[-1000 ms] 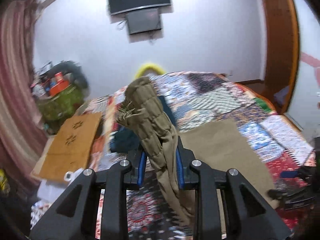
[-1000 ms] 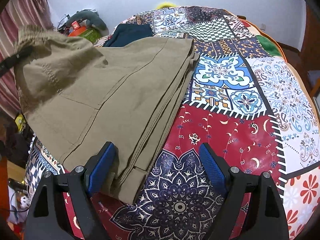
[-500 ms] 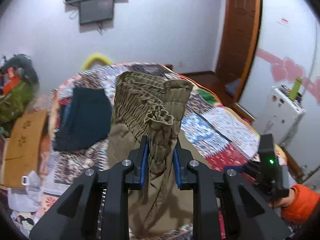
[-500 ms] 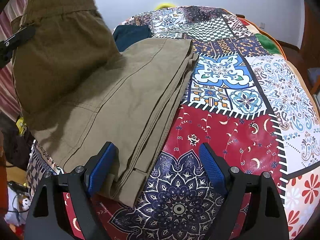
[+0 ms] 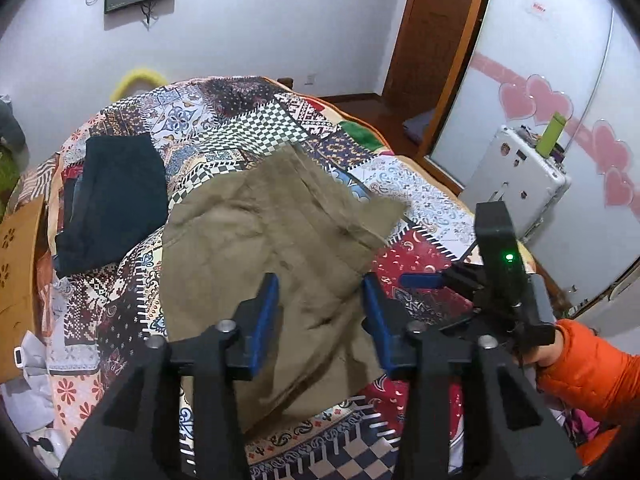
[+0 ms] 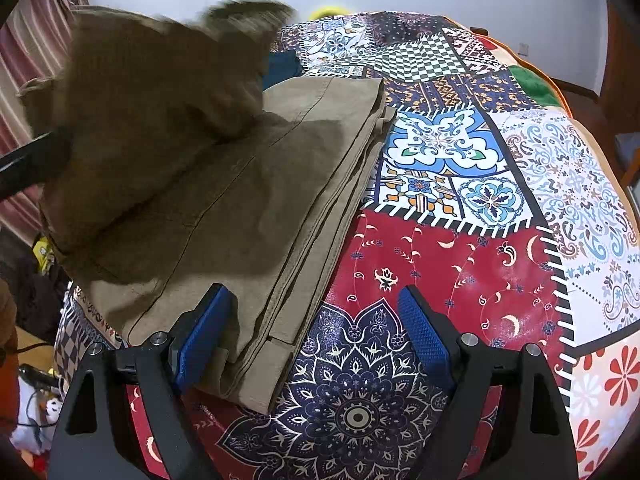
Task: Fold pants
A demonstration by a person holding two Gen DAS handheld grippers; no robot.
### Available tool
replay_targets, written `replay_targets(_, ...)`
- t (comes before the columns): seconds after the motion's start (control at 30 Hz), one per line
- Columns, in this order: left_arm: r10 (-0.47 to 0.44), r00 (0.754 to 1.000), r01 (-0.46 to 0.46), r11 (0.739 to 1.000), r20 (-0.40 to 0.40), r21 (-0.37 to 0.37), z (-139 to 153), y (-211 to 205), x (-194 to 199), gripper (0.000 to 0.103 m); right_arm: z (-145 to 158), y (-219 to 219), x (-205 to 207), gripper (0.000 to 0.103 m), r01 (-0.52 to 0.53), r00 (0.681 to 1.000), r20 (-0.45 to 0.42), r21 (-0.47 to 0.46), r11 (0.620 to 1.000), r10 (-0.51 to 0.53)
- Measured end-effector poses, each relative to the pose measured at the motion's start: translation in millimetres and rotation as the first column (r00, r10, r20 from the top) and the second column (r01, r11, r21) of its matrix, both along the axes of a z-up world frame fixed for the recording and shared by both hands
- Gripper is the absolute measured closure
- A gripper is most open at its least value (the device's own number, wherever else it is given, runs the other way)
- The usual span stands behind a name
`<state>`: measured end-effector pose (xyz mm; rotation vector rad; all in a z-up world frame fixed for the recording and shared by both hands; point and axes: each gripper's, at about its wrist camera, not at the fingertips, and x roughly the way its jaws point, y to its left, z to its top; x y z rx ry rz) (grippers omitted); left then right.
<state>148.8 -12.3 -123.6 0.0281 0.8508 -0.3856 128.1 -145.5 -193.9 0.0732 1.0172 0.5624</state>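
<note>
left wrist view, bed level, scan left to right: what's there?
cardboard panel → dark folded garment → khaki pants → right gripper → orange sleeve. The left gripper in the foreground is opening over the pants, nothing between its pads.

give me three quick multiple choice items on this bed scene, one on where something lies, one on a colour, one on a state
1. Where does the dark folded garment lie relative to the khaki pants in the left wrist view?
A. on top of them
B. to their left on the quilt
C. on the floor

2. What colour is the sleeve by the right tongs?
A. orange
B. green
C. white

3. What is between the pads of the left tongs?
A. a bunched waistband, clamped
B. the dark garment
C. nothing gripped; the pants lie beneath

Answers:
1 B: it lies apart, left of the pants.
2 A: bright orange cuff.
3 C: the pads stand apart, opening, clear of the cloth.
</note>
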Motion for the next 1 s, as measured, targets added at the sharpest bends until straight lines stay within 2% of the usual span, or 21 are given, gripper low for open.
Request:
replay_targets(0.17,0.073,0.994,-0.078,0.995,0.086,0.055,13,12,2,0.037,0,-1,-2,0.019,0.005,1.000,0.005,-0.005,1.000,-0.005)
replay_targets(0.27,0.131,0.983,-0.144,0.985,0.128,0.097,18,23,16,0.027,1,-2,-3,0.019,0.005,1.000,0.006,-0.009,1.000,-0.005)
replay_targets(0.33,0.158,0.976,-0.176,0.978,0.147,0.115,19,33,28,0.017,2,-3,-5,0.019,0.006,1.000,0.008,-0.014,1.000,-0.006)
replay_targets(0.4,0.186,0.971,-0.206,0.970,0.149,0.133,17,44,43,0.013,3,-6,-6,0.019,0.008,1.000,0.007,-0.017,1.000,-0.008)
replay_targets(0.57,0.231,0.969,-0.245,0.952,0.091,0.185,1,65,90,0.010,2,-19,-5,0.019,0.040,0.999,0.014,-0.030,0.999,-0.040)
replay_targets(0.77,0.269,0.963,-0.254,0.939,-0.033,0.231,-39,78,156,0.010,-5,-32,2,0.019,0.089,0.996,-0.016,-0.037,0.995,-0.090)
replay_targets(0.87,0.268,0.961,-0.242,0.934,-0.067,0.262,-59,77,178,0.010,-7,-35,3,0.019,0.099,0.995,-0.021,-0.037,0.994,-0.100)
replay_targets(0.97,0.257,0.962,-0.210,0.915,-0.095,0.345,-86,72,200,0.010,-7,-39,5,0.019,0.107,0.994,-0.023,-0.040,0.993,-0.108)
replay_targets(1.0,0.273,0.955,-0.210,0.895,-0.112,0.393,-100,71,207,0.010,-7,-39,5,0.019,0.110,0.994,-0.023,-0.040,0.993,-0.111)
